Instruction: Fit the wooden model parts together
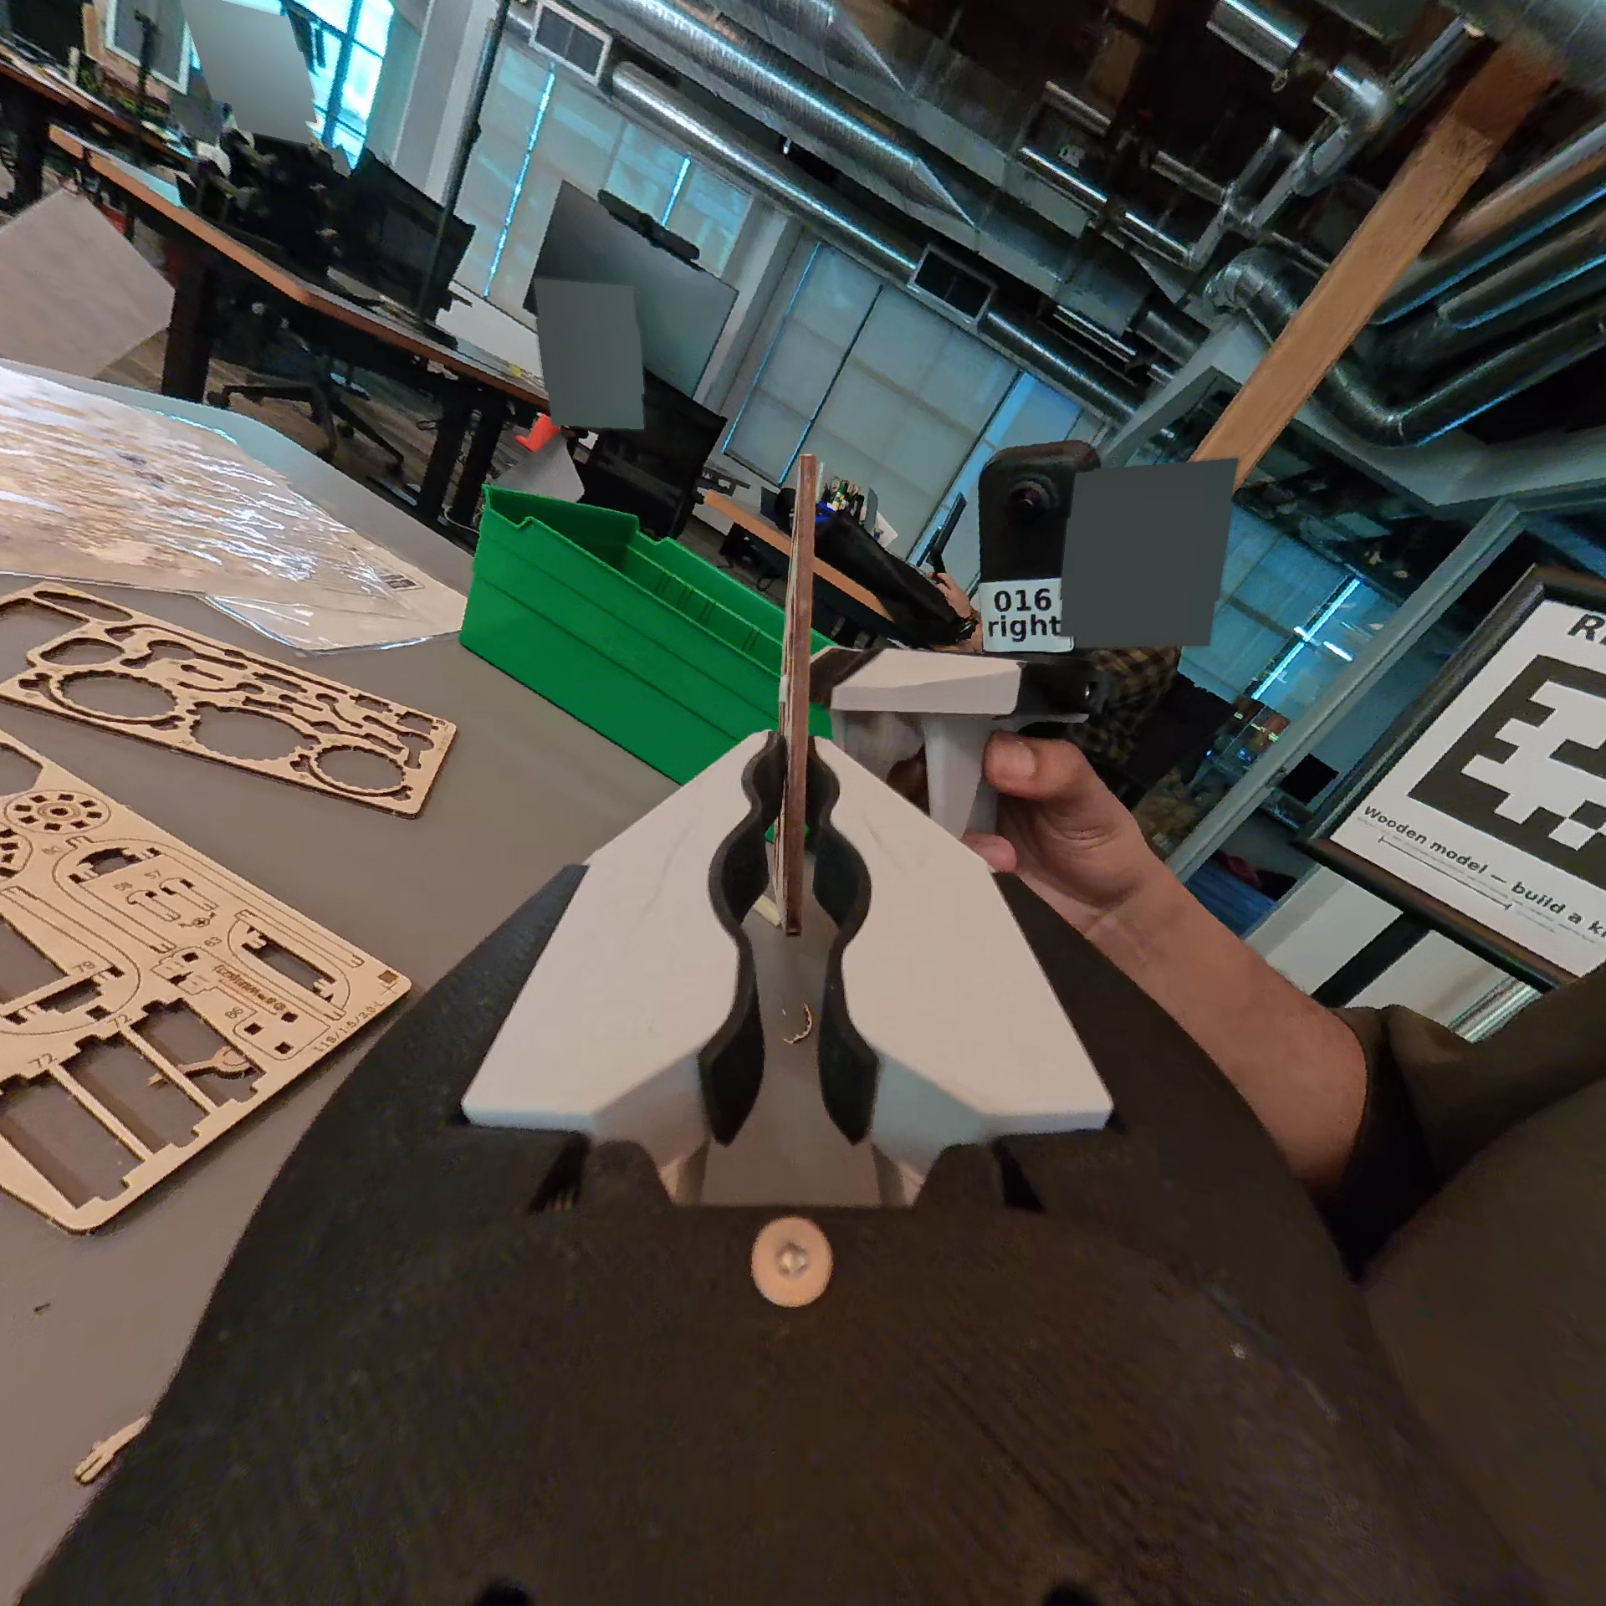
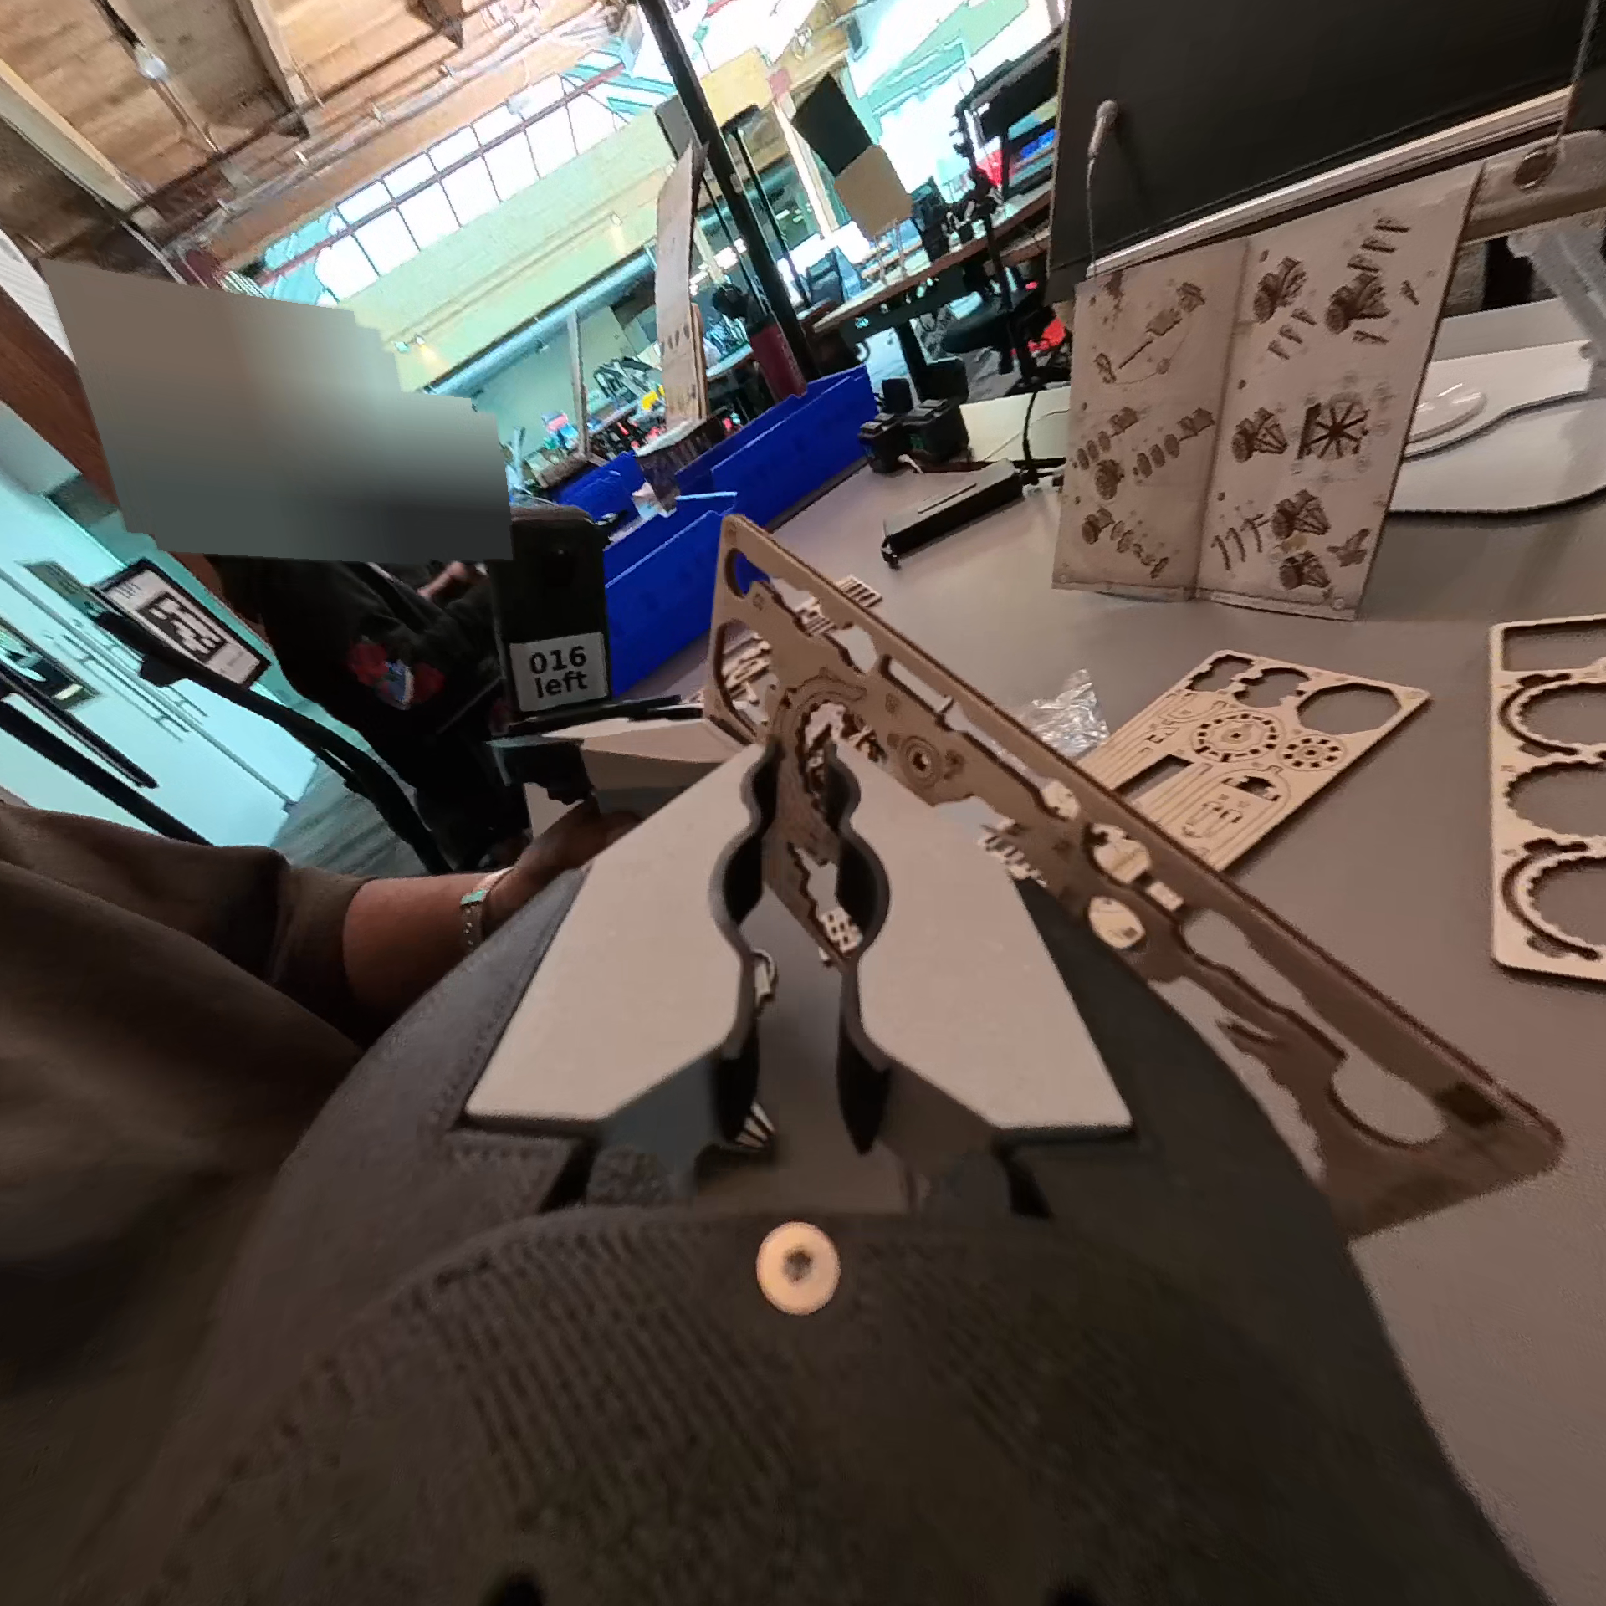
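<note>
A thin laser-cut wooden sheet [image 1: 800, 660] stands edge-on in the left wrist view, held above the grey table [image 1: 539, 826]. My left gripper [image 1: 793, 752] is shut on its lower edge. My right gripper [image 1: 830, 682] meets the sheet from the right, with a person's hand [image 1: 1069, 826] on its handle. In the right wrist view the same sheet [image 2: 1051, 834] runs slanting from upper left to lower right. My right gripper [image 2: 801, 765] is closed on a cut part near the sheet's left end. The left gripper [image 2: 626, 739] shows just behind it.
Two more part sheets [image 1: 235, 695] [image 1: 165, 982] lie on the table at the left, with clear plastic wrap [image 1: 174, 513] and a green bin [image 1: 626, 626] behind. The right wrist view shows other sheets [image 2: 1234, 747] [image 2: 1556, 799], an upright instruction leaflet [image 2: 1234, 426] and blue bins [image 2: 686, 556].
</note>
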Demonstrator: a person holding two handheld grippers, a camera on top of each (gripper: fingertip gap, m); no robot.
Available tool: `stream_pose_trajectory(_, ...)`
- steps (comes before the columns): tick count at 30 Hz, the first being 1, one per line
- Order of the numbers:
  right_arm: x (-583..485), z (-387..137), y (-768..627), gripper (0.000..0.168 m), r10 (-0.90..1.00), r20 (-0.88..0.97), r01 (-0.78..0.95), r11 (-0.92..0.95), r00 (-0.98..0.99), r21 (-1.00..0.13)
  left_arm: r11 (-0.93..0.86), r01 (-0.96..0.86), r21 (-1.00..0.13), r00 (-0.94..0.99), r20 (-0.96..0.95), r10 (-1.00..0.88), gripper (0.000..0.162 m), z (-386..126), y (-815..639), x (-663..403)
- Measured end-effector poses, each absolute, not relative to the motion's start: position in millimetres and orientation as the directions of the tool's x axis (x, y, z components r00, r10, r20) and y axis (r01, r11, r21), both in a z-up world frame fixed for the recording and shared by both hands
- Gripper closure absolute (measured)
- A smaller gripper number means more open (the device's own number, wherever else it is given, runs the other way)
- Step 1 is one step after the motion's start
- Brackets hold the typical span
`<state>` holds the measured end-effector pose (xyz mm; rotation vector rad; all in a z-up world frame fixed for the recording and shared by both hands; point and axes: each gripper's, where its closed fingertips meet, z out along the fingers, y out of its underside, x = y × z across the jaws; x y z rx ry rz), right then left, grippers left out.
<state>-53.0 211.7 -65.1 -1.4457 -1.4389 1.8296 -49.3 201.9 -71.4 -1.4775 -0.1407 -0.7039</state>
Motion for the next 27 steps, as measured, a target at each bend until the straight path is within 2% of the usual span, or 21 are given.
stream_pose_trajectory(15, -58, -73, 207, 0.165, 0.795, -0.481, 0.270, -0.403, -0.370, -0.874, -0.076, 0.475, -0.877, 0.823, 0.473, -0.313, 0.162, -77, 204, -46)
stream_pose_trajectory(20, -59, -79, 209, 0.164, 0.867, -0.379, 0.258, -0.305, -0.323, -0.917, -0.081, 0.409, -0.909, 0.872, 0.416, -0.257, 0.162, -82, 206, -47)
stream_pose_trajectory(27, -61, -83, 209, 0.164, 0.900, -0.342, 0.251, -0.277, -0.271, -0.928, -0.104, 0.353, -0.930, 0.905, 0.368, -0.215, 0.161, -87, 206, -49)
